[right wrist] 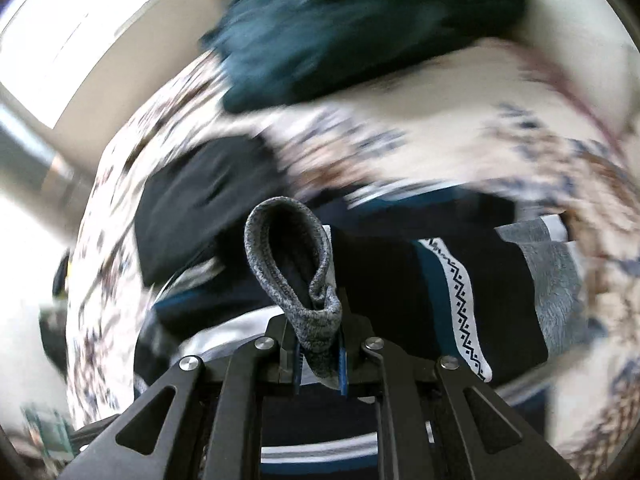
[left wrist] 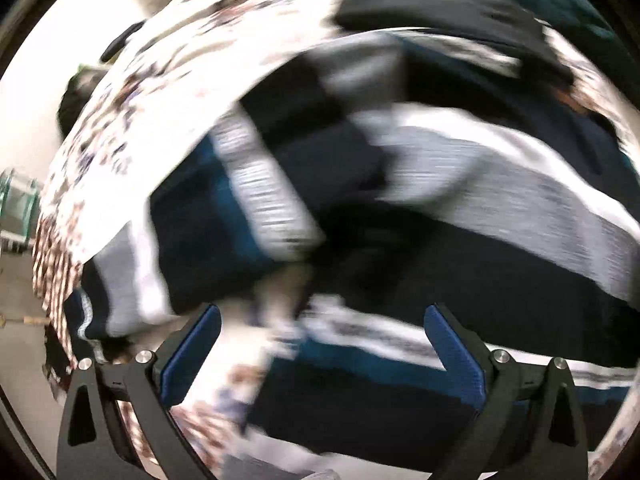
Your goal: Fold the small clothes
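Right up close the right gripper (right wrist: pixel 319 354) has its fingers pinching a grey sock (right wrist: pixel 298 276), left gripper (left wrist: pixel 320 344) spread and empty over the striped clothes (left wrist: pixel 500 192) on the flowery sheet (left wrist: pixel 168 80), so probably carrying it off to fold next.

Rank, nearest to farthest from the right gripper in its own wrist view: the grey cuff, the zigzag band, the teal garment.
1. Grey cuff, clamped in the right gripper.
2. Zigzag band, lower right, on the dark striped garment.
3. Teal garment, top, on the floral cloth.

Grey-flecked sock (right wrist: pixel 296 264); teal garment (right wrist: pixel 360 28); floral-print cloth (right wrist: pixel 440 136).
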The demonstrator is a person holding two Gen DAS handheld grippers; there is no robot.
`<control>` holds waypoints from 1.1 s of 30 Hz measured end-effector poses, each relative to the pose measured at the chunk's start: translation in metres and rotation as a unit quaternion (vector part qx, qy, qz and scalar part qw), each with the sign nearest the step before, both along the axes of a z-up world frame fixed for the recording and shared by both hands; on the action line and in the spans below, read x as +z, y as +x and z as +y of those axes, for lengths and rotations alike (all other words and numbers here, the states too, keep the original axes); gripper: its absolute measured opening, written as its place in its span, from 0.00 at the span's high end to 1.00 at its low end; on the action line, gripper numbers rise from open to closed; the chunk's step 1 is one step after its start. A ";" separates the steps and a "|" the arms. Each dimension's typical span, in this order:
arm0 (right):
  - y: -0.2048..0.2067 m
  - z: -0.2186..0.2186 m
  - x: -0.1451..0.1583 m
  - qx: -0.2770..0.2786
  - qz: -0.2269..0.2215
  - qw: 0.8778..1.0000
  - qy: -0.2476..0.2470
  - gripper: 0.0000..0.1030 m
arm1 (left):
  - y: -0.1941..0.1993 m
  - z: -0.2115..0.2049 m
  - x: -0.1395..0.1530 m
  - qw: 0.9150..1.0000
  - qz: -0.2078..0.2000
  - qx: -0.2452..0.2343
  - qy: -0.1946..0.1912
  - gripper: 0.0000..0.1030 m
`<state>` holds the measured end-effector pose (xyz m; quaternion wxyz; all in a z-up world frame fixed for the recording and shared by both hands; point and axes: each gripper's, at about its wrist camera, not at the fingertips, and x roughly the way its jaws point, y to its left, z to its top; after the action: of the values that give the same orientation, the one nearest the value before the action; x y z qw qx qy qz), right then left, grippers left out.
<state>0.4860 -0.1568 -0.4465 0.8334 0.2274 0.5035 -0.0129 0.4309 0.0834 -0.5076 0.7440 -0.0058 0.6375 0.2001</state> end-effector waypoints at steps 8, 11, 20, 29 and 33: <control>0.022 0.181 -0.075 0.104 0.056 0.991 -0.061 0.87 | -0.025 0.084 -0.020 0.998 0.003 0.059 -0.017 0.00; 0.022 0.201 -0.091 0.121 0.073 0.987 -0.074 0.87 | -0.029 0.093 -0.019 0.998 -0.002 0.064 -0.026 0.00; 0.003 0.154 -0.073 0.118 0.131 0.984 -0.041 0.27 | -0.099 0.139 0.025 0.986 -0.033 0.135 -0.094 0.00; -0.054 0.068 -0.046 0.042 0.155 0.980 -0.120 0.21 | -0.224 0.260 -0.003 0.871 -0.070 0.424 -0.237 0.00; -0.053 0.060 -0.055 0.024 0.186 0.971 -0.149 0.21 | -0.255 0.305 -0.027 0.817 -0.120 0.517 -0.226 0.19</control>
<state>0.4326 -0.0969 -0.5018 0.7500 0.0823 0.6471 -0.1096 0.1755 0.3889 -0.5344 0.5793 -0.5263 0.4742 0.4031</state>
